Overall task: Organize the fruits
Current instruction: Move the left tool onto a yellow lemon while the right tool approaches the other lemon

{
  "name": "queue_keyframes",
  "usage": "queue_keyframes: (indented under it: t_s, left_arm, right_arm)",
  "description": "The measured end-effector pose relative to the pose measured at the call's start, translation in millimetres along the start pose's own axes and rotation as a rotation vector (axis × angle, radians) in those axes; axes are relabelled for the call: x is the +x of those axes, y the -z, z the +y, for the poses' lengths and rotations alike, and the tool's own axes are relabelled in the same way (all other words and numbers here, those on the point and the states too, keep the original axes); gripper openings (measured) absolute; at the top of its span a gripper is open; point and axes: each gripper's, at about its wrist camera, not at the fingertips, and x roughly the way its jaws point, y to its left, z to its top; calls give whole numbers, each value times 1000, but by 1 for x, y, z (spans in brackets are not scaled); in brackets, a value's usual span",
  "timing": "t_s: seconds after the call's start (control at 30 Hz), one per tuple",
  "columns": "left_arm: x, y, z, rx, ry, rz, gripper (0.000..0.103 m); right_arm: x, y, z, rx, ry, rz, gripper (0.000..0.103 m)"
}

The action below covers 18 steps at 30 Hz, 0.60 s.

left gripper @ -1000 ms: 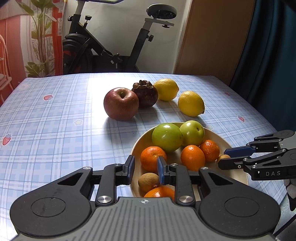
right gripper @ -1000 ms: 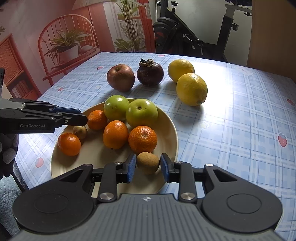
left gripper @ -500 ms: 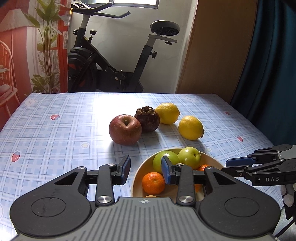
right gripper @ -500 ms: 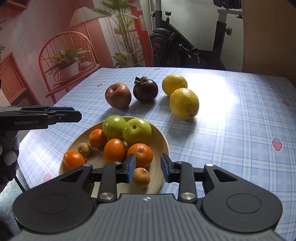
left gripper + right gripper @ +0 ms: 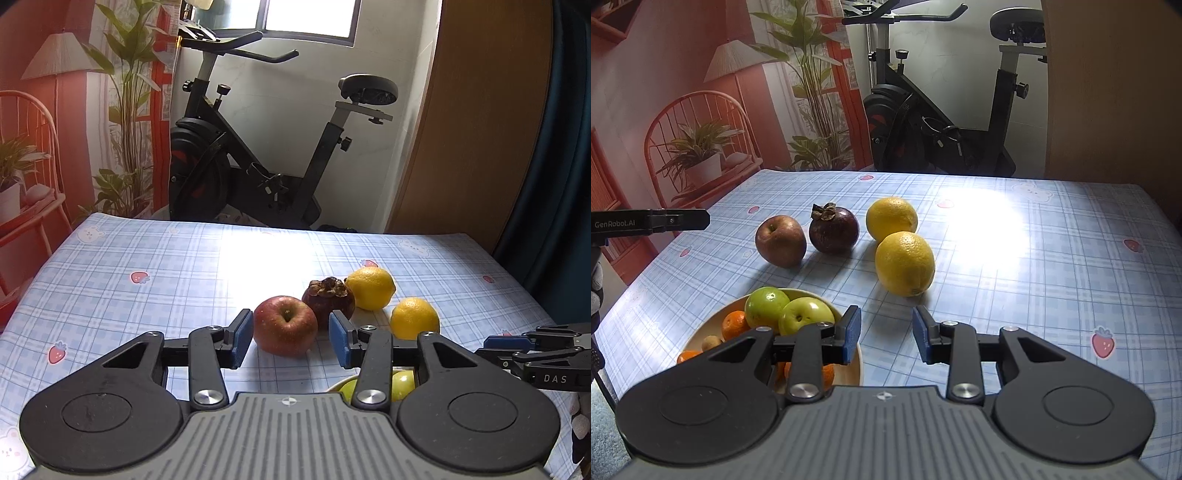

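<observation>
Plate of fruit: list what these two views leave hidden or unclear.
- Left wrist view: the plate shows only a rim sliver and two green apples; the left gripper body hides the rest.
- Right wrist view: the right gripper body covers the plate's near half, so the oranges cannot be counted.
- The small brown fruit is too small to identify.

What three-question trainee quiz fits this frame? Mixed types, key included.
1. True or false: the dark purple mangosteen lies in the cream round plate.
2. Which fruit sits framed between the left gripper pads? A) red apple B) nearer yellow lemon C) green apple
3. Fill in: both the left gripper and the right gripper are ____, holding nothing.

Key: 1 false, it is on the blue checked tablecloth; 2 A; 3 open.
</observation>
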Motion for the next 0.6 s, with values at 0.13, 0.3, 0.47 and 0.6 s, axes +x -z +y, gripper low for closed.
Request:
queue_keyframes:
  t_s: [0.13,0.3,0.47,0.6]
  left_arm:
    - [12,-15,-10,32,-3,6,49]
    - [38,-31,-20,26,64,32,55]
    - [67,-38,-27,38,122,66,55]
    - [87,-34,-37,58,182,87,55]
  right_arm:
    - [11,-7,-7,-25,24,-8,34]
    - [27,-10,-12,-52,28,-9,34]
    - [41,-10,-16,-41,8,2,43]
    - [49,-9,-19,-43,-10,15,46]
